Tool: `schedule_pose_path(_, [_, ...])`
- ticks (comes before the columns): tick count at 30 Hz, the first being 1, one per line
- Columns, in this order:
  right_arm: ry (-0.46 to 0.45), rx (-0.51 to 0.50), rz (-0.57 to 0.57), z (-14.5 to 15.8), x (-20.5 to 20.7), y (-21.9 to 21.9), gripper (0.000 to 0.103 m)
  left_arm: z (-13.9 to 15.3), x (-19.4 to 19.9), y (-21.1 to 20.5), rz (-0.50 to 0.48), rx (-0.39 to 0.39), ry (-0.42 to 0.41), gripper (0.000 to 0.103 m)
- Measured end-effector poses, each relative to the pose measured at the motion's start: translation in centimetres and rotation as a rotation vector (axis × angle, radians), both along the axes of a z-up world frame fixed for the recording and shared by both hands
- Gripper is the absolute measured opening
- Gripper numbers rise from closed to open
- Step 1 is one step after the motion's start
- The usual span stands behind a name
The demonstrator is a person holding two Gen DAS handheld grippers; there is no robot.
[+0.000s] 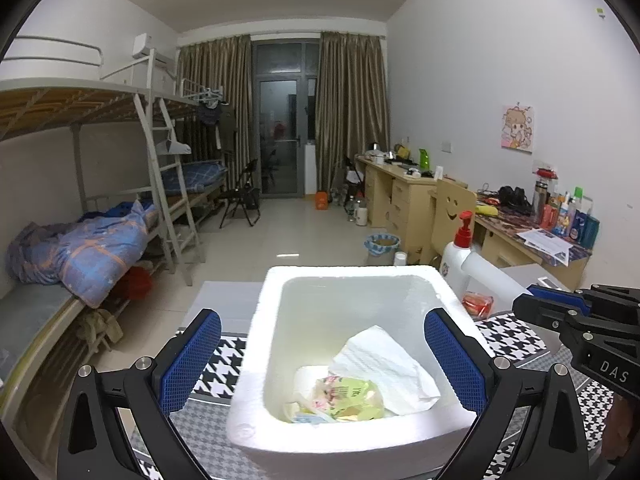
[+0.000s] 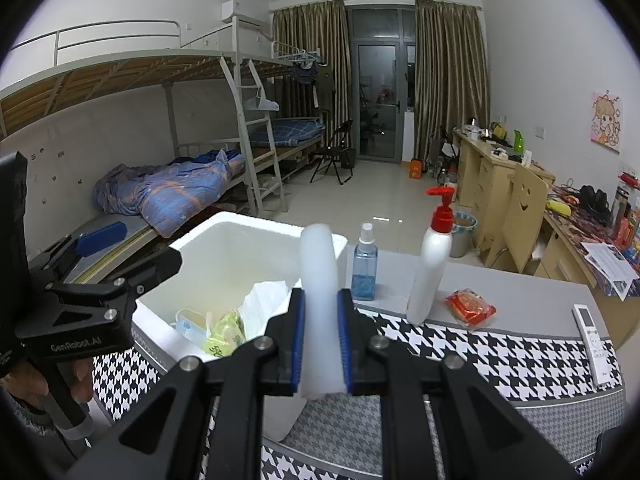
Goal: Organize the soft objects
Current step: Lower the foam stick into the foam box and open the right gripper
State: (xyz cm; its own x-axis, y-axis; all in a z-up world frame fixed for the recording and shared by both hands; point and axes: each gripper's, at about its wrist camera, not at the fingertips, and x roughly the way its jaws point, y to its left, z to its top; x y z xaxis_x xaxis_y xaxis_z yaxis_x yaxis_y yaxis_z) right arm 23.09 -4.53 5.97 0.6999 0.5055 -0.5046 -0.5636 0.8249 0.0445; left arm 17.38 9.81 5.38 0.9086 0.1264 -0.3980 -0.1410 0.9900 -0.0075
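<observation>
A white foam box (image 1: pixel 256 364) stands on the houndstooth-covered table (image 1: pixel 224 360). Inside lie a white paper towel (image 1: pixel 384 364), a yellow-green soft packet (image 1: pixel 344 396) and a pale blue pack (image 2: pixel 190 322). My left gripper (image 1: pixel 324 364) is open and empty, its blue pads on either side of the box. My right gripper (image 2: pixel 322 340) is shut on a white foam piece (image 2: pixel 318 280), held upright beside the box's (image 2: pixel 224 256) right wall. The foam piece also shows in the left wrist view (image 1: pixel 494 276). A red soft packet (image 2: pixel 470 306) lies on the table (image 2: pixel 500 352).
A white pump bottle with a red top (image 2: pixel 432 272) and a blue spray bottle (image 2: pixel 364 264) stand behind the right gripper. A white remote (image 2: pixel 596 344) lies at the table's right. Bunk beds (image 1: pixel 100 208) line the left, desks (image 1: pixel 404 192) the right wall.
</observation>
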Motion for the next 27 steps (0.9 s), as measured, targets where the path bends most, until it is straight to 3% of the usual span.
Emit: schedule_pose_path(27, [-0.008,-0.041,0.072,0.5,0.0,3.6,0.019,-0.1,-2.6,2.2,0.079,-0.001,-0.016,0.102])
